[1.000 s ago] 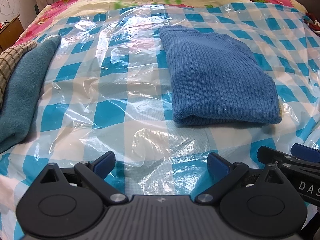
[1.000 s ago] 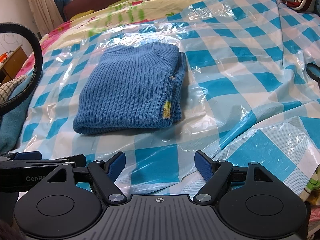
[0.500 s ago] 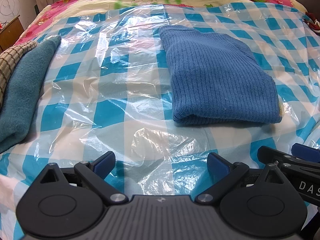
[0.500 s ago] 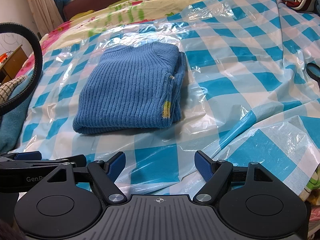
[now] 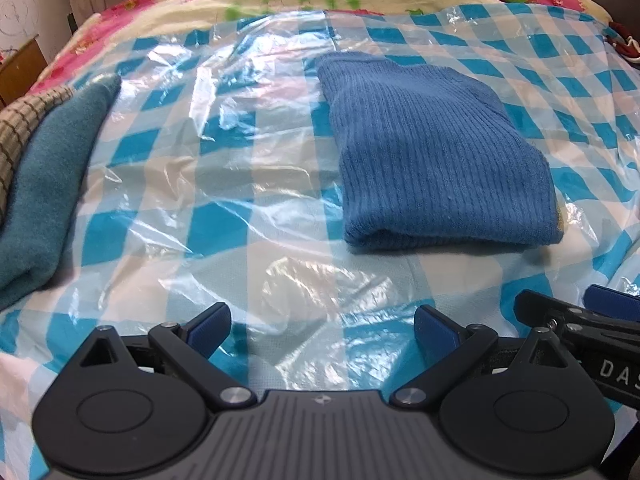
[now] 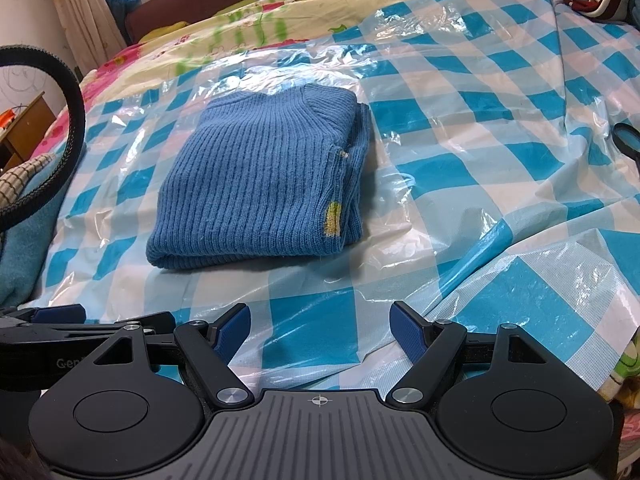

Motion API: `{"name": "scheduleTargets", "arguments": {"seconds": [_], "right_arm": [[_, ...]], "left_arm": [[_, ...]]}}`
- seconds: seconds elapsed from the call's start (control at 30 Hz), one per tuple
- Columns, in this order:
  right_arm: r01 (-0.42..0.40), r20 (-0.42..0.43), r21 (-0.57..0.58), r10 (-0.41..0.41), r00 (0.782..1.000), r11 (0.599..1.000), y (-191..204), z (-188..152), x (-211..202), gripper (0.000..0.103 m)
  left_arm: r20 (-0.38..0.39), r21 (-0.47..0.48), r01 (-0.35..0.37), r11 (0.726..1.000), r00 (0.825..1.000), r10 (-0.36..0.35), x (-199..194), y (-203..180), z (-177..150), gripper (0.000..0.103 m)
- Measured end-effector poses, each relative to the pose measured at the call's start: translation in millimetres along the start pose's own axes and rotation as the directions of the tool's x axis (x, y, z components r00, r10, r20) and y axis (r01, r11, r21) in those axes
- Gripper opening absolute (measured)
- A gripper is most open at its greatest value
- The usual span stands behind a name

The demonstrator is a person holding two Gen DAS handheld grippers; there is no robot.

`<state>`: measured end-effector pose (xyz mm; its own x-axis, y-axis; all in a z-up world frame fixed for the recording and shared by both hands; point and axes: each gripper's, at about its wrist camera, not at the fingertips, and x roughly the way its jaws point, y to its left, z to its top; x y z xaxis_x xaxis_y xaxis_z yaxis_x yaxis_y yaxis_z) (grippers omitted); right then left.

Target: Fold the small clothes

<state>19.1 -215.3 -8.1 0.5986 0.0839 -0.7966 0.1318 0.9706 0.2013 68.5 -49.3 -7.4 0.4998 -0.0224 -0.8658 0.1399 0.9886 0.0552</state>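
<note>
Currently, status by item, largest first:

Bed (image 6: 256, 4): carries everything; floral sheet visible at the far edge.
Checked plastic sheet (image 5: 168, 208): blue-and-white, crinkled and glossy, spread over the bed as my working surface.
Teal garment (image 5: 44, 184): lies at the left margin, on a plaid cloth (image 5: 20, 116), well apart from the working area.
Blue knit sweater (image 6: 256, 176): folded into a compact rectangle, flat on the sheet ahead of both tools, touched by neither. Long axis runs away from me; rounded fold edge nearest, collar at the far end. A yellow patch (image 6: 332, 218) shows at the near right corner.
Bearing: from my left gripper (image 5: 320, 326) the sweater (image 5: 436, 160) lies ahead and to the right; from my right gripper (image 6: 320, 326) it lies ahead and slightly left. Judgement: the right is the nearer and more squarely aligned.
Left jaws: spread wide, holding nothing, low over the sheet.
Right jaws: spread wide, holding nothing, side by side with the left.
Task state, as judged: this piece appears fully folded; any further move starts at the near fold edge.
</note>
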Motion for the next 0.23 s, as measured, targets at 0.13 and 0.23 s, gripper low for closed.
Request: {"name": "scheduleTargets", "arguments": {"seconds": [0.13, 0.23], "right_arm": [[0.002, 0.004, 0.002, -0.002, 1.0, 1.0, 1.8, -2.0, -0.2, 0.08], [0.002, 0.006, 0.009, -0.002, 1.0, 1.0, 1.7, -1.8, -0.3, 0.08]], "left_arm": [[0.01, -0.009, 0.0, 1.0, 1.0, 0.0, -1.7, 2.5, 0.9, 0.103], [0.006, -0.006, 0.0, 1.0, 1.0, 0.0, -0.4, 1.0, 0.4, 0.103]]}}
